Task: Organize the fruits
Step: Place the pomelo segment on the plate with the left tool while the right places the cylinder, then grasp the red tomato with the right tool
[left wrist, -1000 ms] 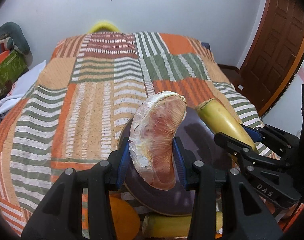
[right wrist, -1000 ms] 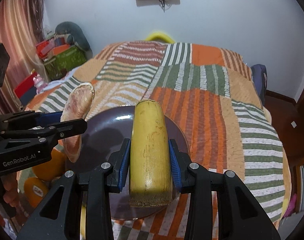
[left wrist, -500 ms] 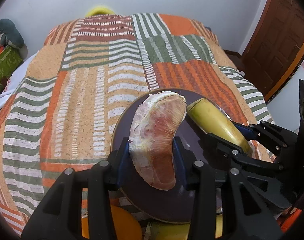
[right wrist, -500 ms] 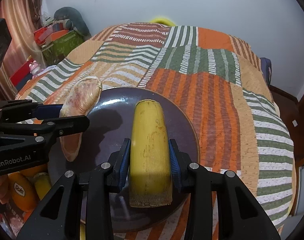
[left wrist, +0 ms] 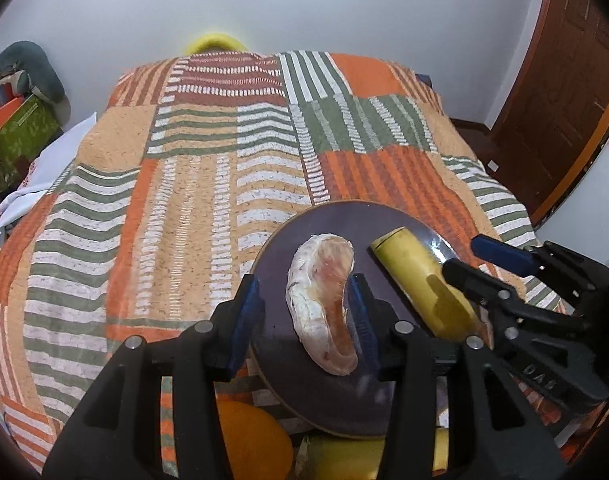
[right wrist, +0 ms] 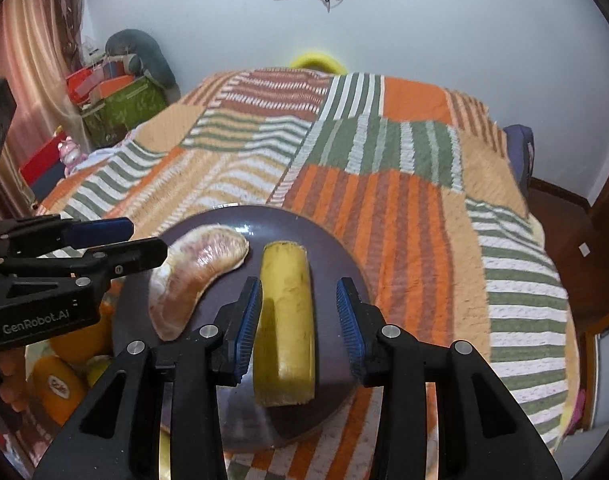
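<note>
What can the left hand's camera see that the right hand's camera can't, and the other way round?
Only the left wrist view shows the brown wooden door. Only the right wrist view shows the pink curtain, the small pink toy and a stickered orange. Both show the dark plate on the patchwork bedspread, carrying a pomelo segment and a cut banana piece, each lying free between open jaws.

Bed under striped patchwork quilt (left wrist: pixel 208 168), pale wall (left wrist: pixel 344 8), wooden door (left wrist: pixel 560 92), pink curtain (right wrist: pixel 28 64)

"GenRobot.AI" on left gripper (right wrist: pixel 116 248); "DAS" on right gripper (left wrist: pixel 460 264)
</note>
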`<move>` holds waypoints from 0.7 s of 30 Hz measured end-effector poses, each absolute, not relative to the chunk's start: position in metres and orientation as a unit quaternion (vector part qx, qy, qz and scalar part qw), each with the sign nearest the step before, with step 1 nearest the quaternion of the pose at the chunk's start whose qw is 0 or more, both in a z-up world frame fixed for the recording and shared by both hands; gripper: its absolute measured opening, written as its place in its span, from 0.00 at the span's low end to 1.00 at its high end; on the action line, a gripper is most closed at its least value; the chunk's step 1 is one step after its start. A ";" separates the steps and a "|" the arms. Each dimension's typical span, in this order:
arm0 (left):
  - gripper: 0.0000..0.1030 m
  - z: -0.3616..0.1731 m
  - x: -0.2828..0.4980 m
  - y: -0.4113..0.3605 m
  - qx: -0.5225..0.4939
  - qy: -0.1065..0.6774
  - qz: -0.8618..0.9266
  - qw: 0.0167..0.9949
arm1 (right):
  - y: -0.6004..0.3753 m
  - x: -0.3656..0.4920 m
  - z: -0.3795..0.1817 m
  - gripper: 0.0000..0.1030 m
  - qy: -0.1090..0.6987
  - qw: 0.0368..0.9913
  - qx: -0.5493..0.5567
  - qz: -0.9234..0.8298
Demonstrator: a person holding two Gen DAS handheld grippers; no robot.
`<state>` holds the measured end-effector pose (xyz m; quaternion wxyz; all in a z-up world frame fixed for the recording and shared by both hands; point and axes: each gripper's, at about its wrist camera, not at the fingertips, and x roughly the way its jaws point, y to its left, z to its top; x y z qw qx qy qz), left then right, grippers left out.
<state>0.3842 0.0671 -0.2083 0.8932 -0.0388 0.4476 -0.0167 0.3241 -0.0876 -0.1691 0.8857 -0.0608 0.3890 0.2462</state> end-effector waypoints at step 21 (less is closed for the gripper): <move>0.51 -0.126 0.265 0.086 -0.038 0.375 0.000 0.926 | -0.106 0.235 -0.105 0.41 0.332 0.910 -0.041 0.244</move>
